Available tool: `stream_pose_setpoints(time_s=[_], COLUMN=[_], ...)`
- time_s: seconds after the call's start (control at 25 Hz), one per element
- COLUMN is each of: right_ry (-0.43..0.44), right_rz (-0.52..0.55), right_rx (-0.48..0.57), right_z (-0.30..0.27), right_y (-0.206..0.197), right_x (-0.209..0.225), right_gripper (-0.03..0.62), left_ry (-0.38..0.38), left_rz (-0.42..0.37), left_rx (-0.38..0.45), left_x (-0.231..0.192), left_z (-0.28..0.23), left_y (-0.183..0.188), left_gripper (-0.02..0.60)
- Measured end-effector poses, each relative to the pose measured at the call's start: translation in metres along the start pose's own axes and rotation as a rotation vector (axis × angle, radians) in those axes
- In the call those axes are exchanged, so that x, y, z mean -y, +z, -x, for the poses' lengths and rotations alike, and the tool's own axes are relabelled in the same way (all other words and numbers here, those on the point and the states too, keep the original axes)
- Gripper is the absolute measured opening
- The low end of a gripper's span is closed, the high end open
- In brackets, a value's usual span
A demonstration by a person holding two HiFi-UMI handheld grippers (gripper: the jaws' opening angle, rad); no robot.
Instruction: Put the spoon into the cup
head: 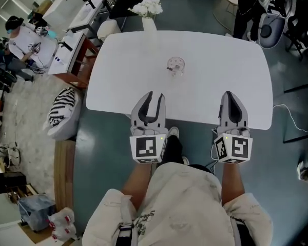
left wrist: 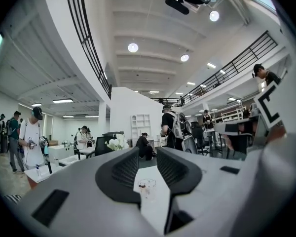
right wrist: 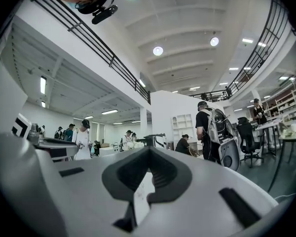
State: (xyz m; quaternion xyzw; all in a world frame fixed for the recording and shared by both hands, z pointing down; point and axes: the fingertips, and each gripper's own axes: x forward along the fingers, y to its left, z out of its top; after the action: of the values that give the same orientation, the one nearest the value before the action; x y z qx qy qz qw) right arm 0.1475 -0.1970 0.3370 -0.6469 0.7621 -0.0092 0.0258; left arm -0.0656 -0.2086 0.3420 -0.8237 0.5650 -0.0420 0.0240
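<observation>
A small clear glass cup [head: 175,66] stands near the middle of the white table [head: 210,60]. I cannot make out a spoon in any view. My left gripper [head: 154,97] hovers at the table's near edge, open and empty, a good way short of the cup. In the left gripper view the cup [left wrist: 147,185] shows through the gap between the jaws of that gripper [left wrist: 148,154]. My right gripper [head: 230,95] is at the near edge further right, its tips together. In the right gripper view this gripper [right wrist: 149,152] is shut with nothing in it.
A white vase of white flowers [head: 149,9] stands at the table's far edge. A striped cushion [head: 62,107] and a wooden bench lie on the floor to the left. A cable [head: 290,118] runs along the floor on the right. People stand at desks in the background.
</observation>
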Motion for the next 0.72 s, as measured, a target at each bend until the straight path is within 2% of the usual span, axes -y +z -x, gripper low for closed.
stream_pose_setpoints(time_s=[0.32, 0.48, 0.72], right_ry=[0.004, 0.007, 0.021], right_rz=[0.030, 0.046, 0.036], right_rx=[0.050, 0.065, 0.068], right_z=[0.024, 0.025, 0.024], right_y=[0.025, 0.033, 0.032], right_x=[0.002, 0.003, -0.005], right_gripper=[-0.012, -0.012, -0.012], left_ry=[0.035, 0.057, 0.071], left_rz=[-0.037, -0.036, -0.023], left_rx=[0.122, 0.145, 0.154], left_x=[0.001, -0.001, -0.006], left_z=[0.034, 0.037, 0.041], left_y=[0.052, 0.060, 0.058], left_gripper=[0.112, 0.106, 0.057])
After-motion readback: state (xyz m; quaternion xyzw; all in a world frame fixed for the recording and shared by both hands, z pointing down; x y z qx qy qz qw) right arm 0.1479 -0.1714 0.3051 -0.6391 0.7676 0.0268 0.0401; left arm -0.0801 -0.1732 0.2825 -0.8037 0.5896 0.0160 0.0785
